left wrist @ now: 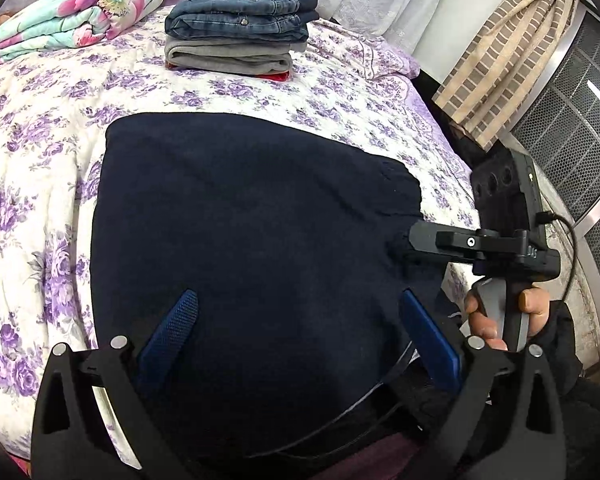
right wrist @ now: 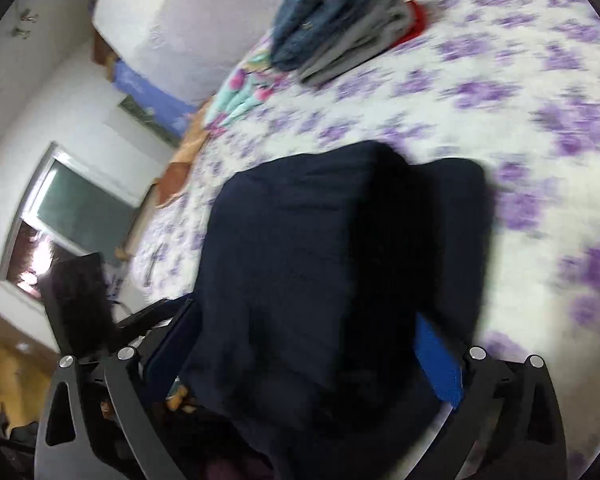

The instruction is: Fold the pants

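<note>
Right now your left gripper (left wrist: 296, 332) hovers with fingers spread wide above dark navy pants (left wrist: 244, 248), folded flat on the purple-flowered bedspread (left wrist: 40, 128). Your right gripper (right wrist: 300, 344) also gapes wide, straddling the pants. Folded clothes (left wrist: 240, 24) sit stacked farther back.

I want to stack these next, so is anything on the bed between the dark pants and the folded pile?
Nothing visible. Only bare floral bedspread lies between the navy pants and the folded pile; the floral blanket sits off to the pile's left.
</note>
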Action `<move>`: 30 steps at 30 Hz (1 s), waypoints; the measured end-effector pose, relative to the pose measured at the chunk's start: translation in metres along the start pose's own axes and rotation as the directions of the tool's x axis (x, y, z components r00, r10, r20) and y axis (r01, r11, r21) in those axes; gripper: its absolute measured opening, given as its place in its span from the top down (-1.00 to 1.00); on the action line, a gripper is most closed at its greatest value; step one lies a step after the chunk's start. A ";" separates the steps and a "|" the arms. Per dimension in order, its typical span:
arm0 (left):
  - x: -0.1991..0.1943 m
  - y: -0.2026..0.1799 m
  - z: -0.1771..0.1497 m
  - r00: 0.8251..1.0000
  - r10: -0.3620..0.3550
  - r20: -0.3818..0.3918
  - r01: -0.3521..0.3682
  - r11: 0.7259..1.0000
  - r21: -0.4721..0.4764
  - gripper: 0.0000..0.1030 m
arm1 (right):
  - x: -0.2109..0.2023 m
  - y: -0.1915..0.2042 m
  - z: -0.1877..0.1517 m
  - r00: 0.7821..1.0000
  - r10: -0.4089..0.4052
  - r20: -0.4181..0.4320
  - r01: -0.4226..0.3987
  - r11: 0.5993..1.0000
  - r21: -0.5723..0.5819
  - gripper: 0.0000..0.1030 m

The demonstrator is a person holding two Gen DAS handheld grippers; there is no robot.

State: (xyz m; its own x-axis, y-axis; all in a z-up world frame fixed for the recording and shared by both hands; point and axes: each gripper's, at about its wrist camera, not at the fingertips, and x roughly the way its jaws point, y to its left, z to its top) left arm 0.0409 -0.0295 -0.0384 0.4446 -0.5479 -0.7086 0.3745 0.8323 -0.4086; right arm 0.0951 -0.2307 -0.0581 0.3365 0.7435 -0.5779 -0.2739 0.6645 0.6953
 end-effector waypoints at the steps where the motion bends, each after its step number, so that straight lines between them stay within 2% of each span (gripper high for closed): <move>1: 0.001 0.000 0.000 1.000 0.006 -0.001 -0.006 1.000 0.001 -0.90 | 0.005 0.005 0.001 1.000 -0.024 -0.004 0.024 0.999 -0.034 -0.61; 2: 0.001 0.000 0.000 1.000 0.015 -0.002 -0.015 1.000 0.001 -0.90 | 0.007 0.008 0.002 0.999 -0.048 -0.002 0.048 0.997 -0.059 0.00; 3: 0.001 0.001 0.000 1.000 0.020 -0.002 -0.020 1.000 -0.001 -0.90 | 0.007 0.010 0.004 1.000 -0.013 -0.019 0.011 0.997 -0.072 0.28; 4: 0.000 0.003 0.000 1.000 0.014 -0.002 -0.014 1.000 -0.010 -0.90 | 0.004 0.011 0.005 1.000 0.018 -0.010 -0.018 0.997 -0.075 0.34; 6: -0.004 0.005 0.001 1.000 -0.011 0.010 0.011 1.000 -0.020 -0.90 | -0.012 0.026 0.002 0.999 0.017 0.047 -0.010 0.989 -0.145 0.42; 10: -0.015 -0.015 0.001 0.999 -0.033 0.035 0.031 0.999 0.039 -0.90 | -0.046 0.052 -0.009 0.990 0.008 0.141 0.019 0.982 -0.189 0.42; 13: -0.021 -0.041 -0.001 0.997 -0.056 0.056 0.048 0.989 0.141 -0.90 | -0.066 0.055 -0.016 0.980 -0.068 0.186 0.099 0.981 -0.165 0.42; 14: -0.017 -0.045 -0.001 0.998 -0.048 0.044 0.040 0.987 0.158 -0.90 | -0.066 0.046 -0.018 0.977 -0.117 0.179 0.140 0.982 -0.124 0.35; 15: -0.009 -0.044 -0.002 0.999 -0.038 0.017 0.035 0.987 0.156 -0.90 | -0.061 0.034 -0.019 0.978 -0.152 0.145 0.165 0.982 -0.087 0.07; 16: 0.005 -0.038 -0.001 0.999 -0.018 -0.031 0.022 0.991 0.129 -0.90 | -0.044 0.016 -0.020 0.978 -0.197 0.064 0.200 0.979 -0.039 -0.13; 17: 0.016 -0.030 -0.001 0.998 -0.009 -0.064 0.015 0.995 0.098 -0.90 | -0.030 0.002 -0.023 0.974 -0.228 -0.007 0.228 0.974 -0.013 -0.16; 18: 0.021 -0.022 -0.002 0.997 -0.028 -0.073 0.033 0.997 0.072 -0.90 | -0.024 -0.010 -0.026 0.975 -0.221 -0.011 0.221 0.975 0.001 -0.15; 19: 0.016 -0.021 -0.003 0.997 -0.038 -0.061 0.042 0.997 0.069 -0.90 | -0.030 -0.009 -0.026 0.979 -0.203 0.020 0.203 0.979 -0.007 -0.15; 21: 0.002 -0.022 -0.005 0.998 -0.043 -0.038 0.046 0.996 0.081 -0.90 | -0.052 0.003 -0.024 0.962 -0.262 0.079 0.264 0.964 -0.021 -0.16; 23: -0.020 -0.020 -0.011 0.997 -0.075 0.000 0.075 0.992 0.097 -0.90 | -0.082 0.021 -0.021 0.921 -0.323 0.216 0.343 0.937 -0.062 -0.19; 24: -0.030 -0.019 -0.015 0.996 -0.085 0.018 0.083 0.991 0.106 -0.90 | -0.098 0.033 -0.018 0.890 -0.347 0.296 0.386 0.919 -0.085 -0.23; 25: -0.034 -0.018 -0.017 0.996 -0.091 0.025 0.088 0.990 0.109 -0.90 | -0.110 0.044 -0.014 0.882 -0.319 0.347 0.376 0.920 -0.108 -0.24; 26: -0.035 -0.017 -0.020 0.996 -0.092 0.023 0.089 0.990 0.110 -0.90 | -0.113 0.050 -0.010 0.895 -0.271 0.354 0.334 0.933 -0.131 -0.26; 27: -0.031 -0.013 -0.022 0.997 -0.083 0.010 0.081 0.991 0.107 -0.90 | -0.108 0.060 -0.003 0.932 -0.172 0.318 0.237 0.955 -0.176 -0.27; 28: -0.018 -0.004 -0.024 0.998 -0.056 -0.027 0.058 0.994 0.089 -0.90 | -0.099 0.064 0.002 0.954 -0.119 0.274 0.177 0.964 -0.200 -0.27; 29: -0.006 0.003 -0.025 0.997 -0.049 -0.059 0.053 0.996 0.069 -0.90 | -0.085 0.066 0.005 0.968 -0.107 0.226 0.157 0.964 -0.216 -0.28; 30: 0.003 0.010 -0.028 0.996 -0.053 -0.068 0.057 0.997 0.056 -0.90 | -0.059 0.062 0.009 0.973 -0.166 0.163 0.201 0.954 -0.224 -0.29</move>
State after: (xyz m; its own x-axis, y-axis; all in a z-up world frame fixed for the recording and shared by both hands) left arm 0.0227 -0.0204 -0.0606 0.3679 -0.5841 -0.7235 0.4444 0.7939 -0.4150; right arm 0.0664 -0.2346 0.0228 0.5198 0.6002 -0.6079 -0.3957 0.7998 0.4514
